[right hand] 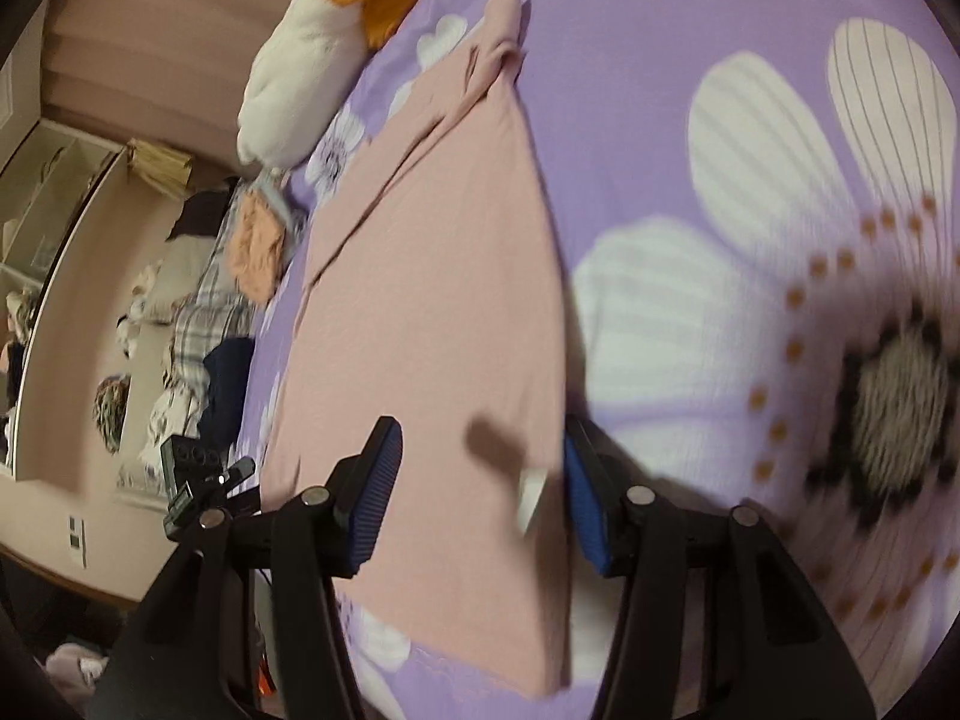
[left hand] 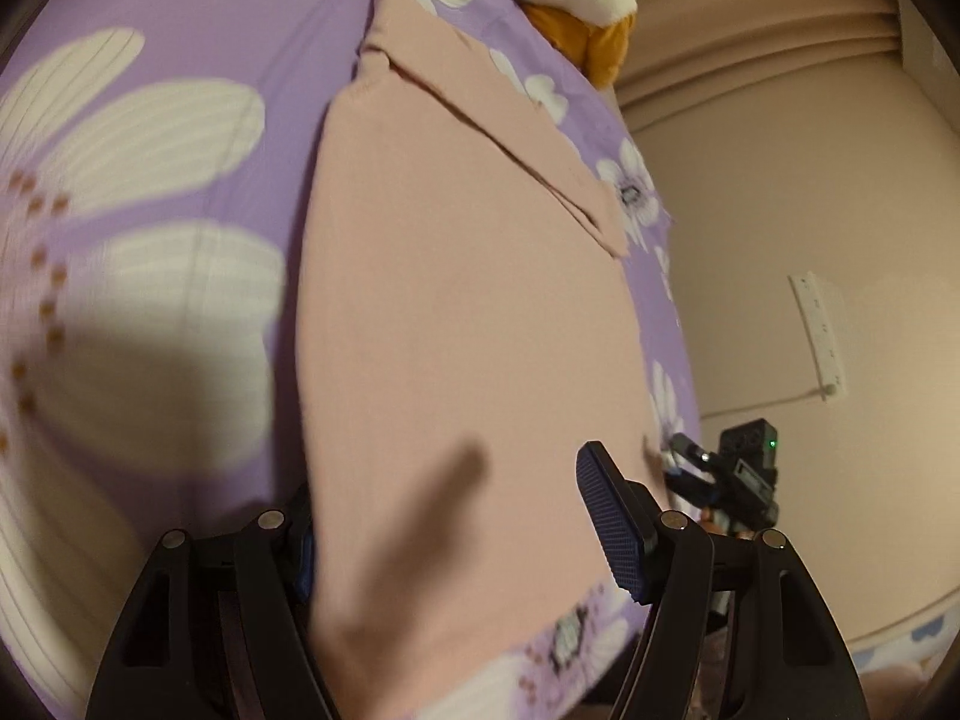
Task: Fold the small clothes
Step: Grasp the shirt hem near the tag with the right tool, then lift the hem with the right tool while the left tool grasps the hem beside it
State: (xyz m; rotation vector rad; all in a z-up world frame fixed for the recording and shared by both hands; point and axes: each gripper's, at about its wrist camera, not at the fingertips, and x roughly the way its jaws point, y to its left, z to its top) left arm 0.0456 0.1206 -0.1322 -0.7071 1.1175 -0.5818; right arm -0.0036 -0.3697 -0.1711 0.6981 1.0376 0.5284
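Pink garment, a small plain top, lies spread flat on a purple bedsheet printed with large white flowers. One sleeve is folded inward across the upper body of the garment, forming a diagonal band. In the right wrist view the same pink garment stretches away from the camera, its far end bunched into a small crumpled peak.

The left gripper sits at the near hem of the garment with its fingers spread wide. The right-hand finger, with its dark blue ribbed pad, stands over the cloth; the other finger is partly hidden behind the cloth's edge. Whether either pad touches the fabric cannot be told.

The right gripper is likewise spread wide, its two blue pads straddling the near end of the garment. A small white tag shows at the cloth's edge just beside the right-hand pad. Each gripper appears small in the other's view, near the edge of the bed.

Beyond the garment, a white and orange plush toy rests near the far edge of the sheet. Off the bed, a heap of assorted clothes lies against a pale pink wall.
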